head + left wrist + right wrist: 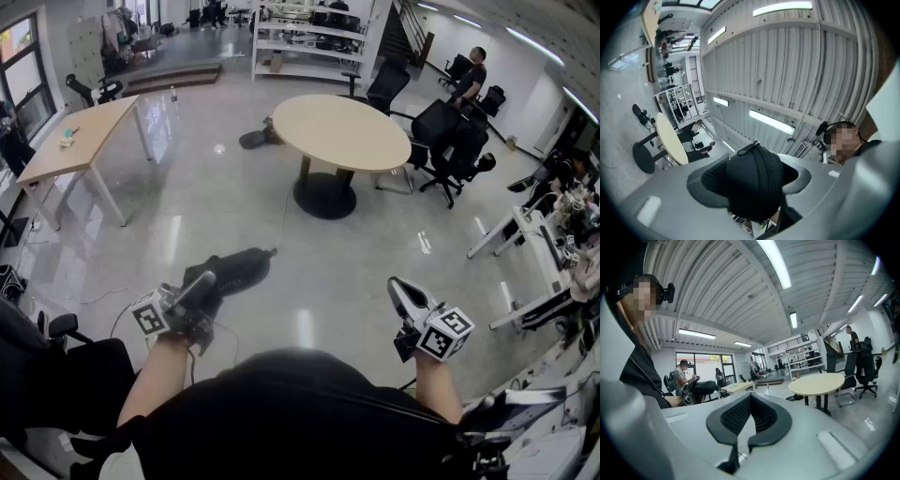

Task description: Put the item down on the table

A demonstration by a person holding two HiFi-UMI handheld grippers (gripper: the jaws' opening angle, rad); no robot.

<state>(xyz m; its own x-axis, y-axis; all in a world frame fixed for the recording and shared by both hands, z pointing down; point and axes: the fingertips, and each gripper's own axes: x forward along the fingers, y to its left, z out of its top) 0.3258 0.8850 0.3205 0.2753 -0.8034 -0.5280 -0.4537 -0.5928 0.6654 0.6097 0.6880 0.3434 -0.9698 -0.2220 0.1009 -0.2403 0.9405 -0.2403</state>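
Observation:
A black zippered pouch point(232, 270) sticks out forward from my left gripper point(201, 289), which is shut on it at waist height over the floor. In the left gripper view the pouch point(754, 185) fills the space between the jaws of the left gripper point(751, 180), zipper facing the camera. My right gripper point(404, 297) is held level at the right, shut and with nothing in it; its dark pads point(733, 416) meet at the tip. The round beige table point(341, 131) stands a few steps ahead, also seen as the round table point(817, 381) in the right gripper view.
A long rectangular table point(79, 141) stands at the left. Black office chairs point(448, 136) crowd the round table's right side, and a dark object point(254, 139) lies on the floor by it. White shelving point(309, 42) lines the back. Desks with seated people point(572, 202) run along the right.

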